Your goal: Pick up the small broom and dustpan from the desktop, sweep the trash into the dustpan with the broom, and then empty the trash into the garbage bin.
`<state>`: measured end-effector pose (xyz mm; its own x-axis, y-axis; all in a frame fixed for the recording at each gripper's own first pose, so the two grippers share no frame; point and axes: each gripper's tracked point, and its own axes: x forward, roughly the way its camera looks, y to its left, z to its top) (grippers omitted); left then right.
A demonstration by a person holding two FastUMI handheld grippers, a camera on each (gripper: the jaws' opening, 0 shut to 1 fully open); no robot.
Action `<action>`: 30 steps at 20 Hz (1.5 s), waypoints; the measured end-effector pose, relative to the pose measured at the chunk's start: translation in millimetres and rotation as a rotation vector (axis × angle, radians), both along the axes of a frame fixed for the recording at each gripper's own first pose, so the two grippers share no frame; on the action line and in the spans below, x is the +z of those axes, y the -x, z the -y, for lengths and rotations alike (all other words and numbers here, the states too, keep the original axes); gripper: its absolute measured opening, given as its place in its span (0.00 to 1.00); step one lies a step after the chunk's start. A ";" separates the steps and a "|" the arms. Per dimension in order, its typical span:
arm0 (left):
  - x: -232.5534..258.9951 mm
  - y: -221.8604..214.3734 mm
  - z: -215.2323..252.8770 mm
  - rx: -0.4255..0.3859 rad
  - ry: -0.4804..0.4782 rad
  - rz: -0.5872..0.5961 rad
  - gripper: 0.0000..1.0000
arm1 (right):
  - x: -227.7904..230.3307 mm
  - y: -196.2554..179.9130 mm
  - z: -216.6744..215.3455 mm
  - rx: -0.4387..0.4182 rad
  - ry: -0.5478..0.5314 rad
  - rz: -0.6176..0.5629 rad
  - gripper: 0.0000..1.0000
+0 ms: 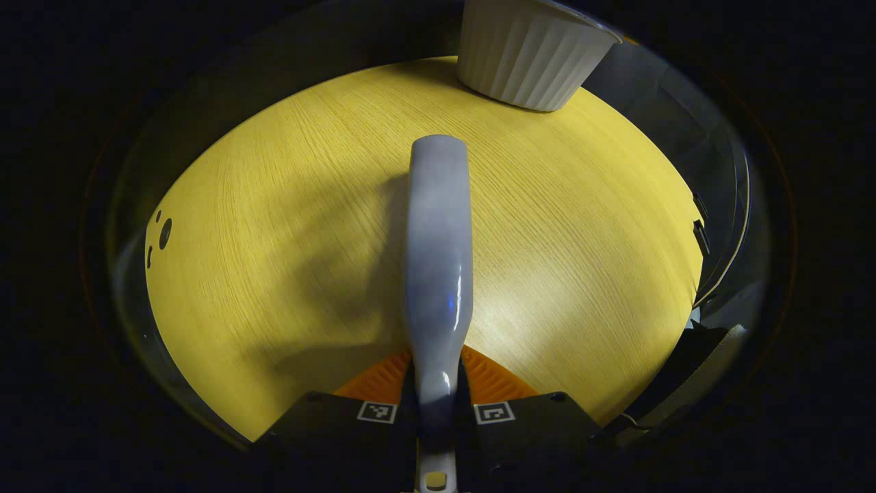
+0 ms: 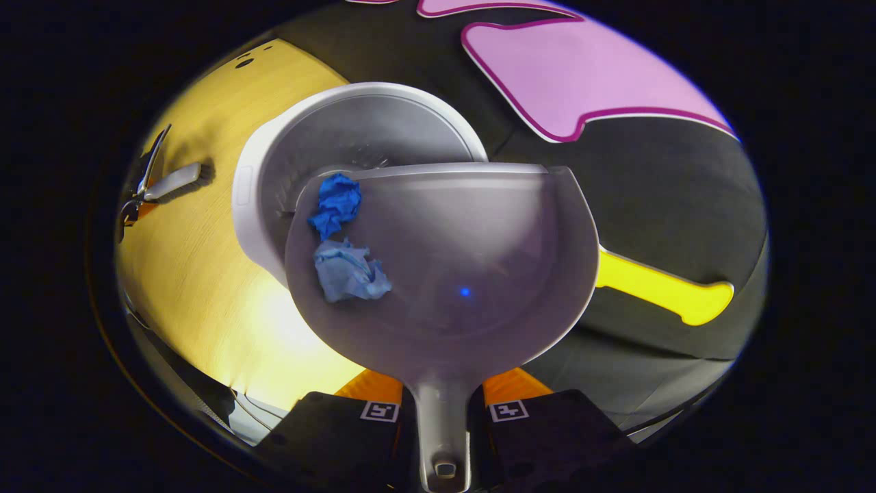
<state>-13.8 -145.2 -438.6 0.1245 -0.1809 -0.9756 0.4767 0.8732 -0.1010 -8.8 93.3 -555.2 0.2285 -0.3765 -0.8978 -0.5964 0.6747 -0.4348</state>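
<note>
Right gripper: pinching the dustpan handle, pan extending forward.
Trash: two blue paper wads lying at the pan's left, near its lip.
Garbage bin: standing on the surface, mouth directly beyond the lip.
Left gripper: clamping the small broom handle, idling over the surface.

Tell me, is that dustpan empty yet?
Not yet. Two crumpled blue scraps lie in the dustpan, held over the bin.

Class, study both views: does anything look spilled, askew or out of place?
Nothing stands out. Two crumpled blue scraps lie inside the dustpan, held over the white bin; none shows on the yellow desk. The broom is gripped straight.
</note>
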 end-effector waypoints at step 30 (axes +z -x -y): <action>-0.7 3.0 1.2 0.007 -0.072 -0.008 0.27 | 20.7 36.3 -19.9 -0.349 -0.614 0.364 0.33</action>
<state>-16.8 -146.4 -439.3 0.1178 -0.1093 -0.9870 0.4697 0.8819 -0.0416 -45.0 113.2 -534.4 0.5075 0.0576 -0.8597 -0.1986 0.9787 -0.0517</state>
